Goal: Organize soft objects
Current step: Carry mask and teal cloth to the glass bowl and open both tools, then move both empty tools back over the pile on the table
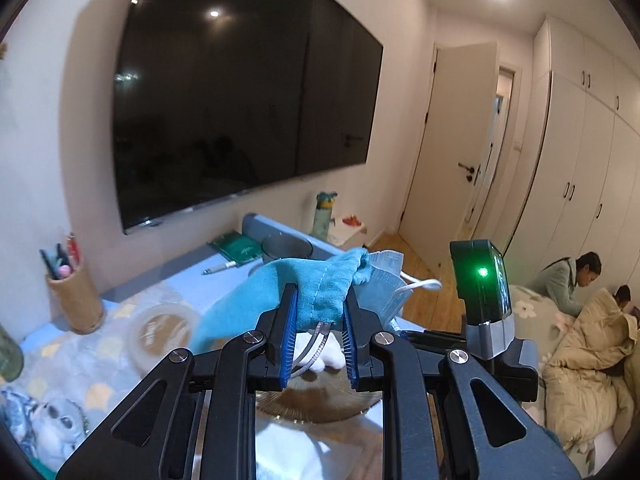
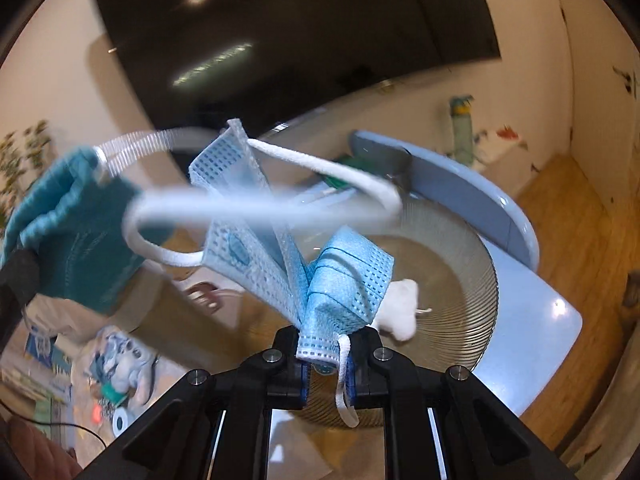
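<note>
Cloth (image 1: 320, 292) pinched in left tongs (image 1: 319, 320) | mask (image 2: 320, 280) clamped in right tongs (image 2: 326, 360)

The light blue table (image 1: 132, 280) stands against the wall under the dark screen. On it lie a ribbed round plate (image 2: 476, 280) with a small white soft piece (image 2: 402, 314), a tan pen holder (image 1: 78, 300), a green booklet (image 1: 236, 249), a white pen (image 1: 220, 268), a roll of clear tape (image 1: 160, 330) and a grey plush toy (image 1: 56, 428)

Cloth (image 1: 320, 292) (left of mask (image 1: 380, 280))
</note>
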Available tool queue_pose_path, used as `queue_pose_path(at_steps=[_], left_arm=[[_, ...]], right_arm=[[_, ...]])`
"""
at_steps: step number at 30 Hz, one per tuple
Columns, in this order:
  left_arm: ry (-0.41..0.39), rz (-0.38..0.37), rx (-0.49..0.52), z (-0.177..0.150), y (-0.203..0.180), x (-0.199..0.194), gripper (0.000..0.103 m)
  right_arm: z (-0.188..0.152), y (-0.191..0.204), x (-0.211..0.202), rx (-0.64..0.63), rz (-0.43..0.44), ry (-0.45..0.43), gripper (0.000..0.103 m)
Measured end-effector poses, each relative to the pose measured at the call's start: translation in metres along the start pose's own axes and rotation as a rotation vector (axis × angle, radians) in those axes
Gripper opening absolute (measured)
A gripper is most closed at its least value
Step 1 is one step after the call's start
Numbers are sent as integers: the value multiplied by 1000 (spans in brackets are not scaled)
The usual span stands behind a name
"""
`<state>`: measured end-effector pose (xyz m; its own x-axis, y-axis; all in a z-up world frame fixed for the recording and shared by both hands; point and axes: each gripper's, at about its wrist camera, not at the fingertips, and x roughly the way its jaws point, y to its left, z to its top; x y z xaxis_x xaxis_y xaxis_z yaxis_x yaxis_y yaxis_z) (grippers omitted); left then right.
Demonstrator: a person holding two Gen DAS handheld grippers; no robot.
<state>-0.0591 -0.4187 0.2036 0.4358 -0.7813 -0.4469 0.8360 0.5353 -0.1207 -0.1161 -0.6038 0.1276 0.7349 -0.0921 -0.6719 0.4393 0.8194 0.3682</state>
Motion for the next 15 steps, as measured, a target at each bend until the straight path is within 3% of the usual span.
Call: queue_pose_path(at_steps=[2,4,5,7,8,11,15], left_arm=[[27,15,24,-1,-4,18,19],[36,32,49,-6,-7,31,32],[40,46,56,-8,-9,34,45],[43,70,56,-13,-11,40,83],[33,82,43,-16,-9,41,83],[60,53,15,-16,-6,47,83],[44,25,5,-14,-8,30,83]], right_arm=[[4,-12,14,29,-11,39,14],[3,-21,27,51,-17,93,21],[1,-26,32,63,-5,114,31],[-6,-40,36,97,0,126,54],[-8,-44,37,102,-6,126,63],[-15,-59,35,119,-36,137,63],[-18,-71,17,155,-10,104,64]])
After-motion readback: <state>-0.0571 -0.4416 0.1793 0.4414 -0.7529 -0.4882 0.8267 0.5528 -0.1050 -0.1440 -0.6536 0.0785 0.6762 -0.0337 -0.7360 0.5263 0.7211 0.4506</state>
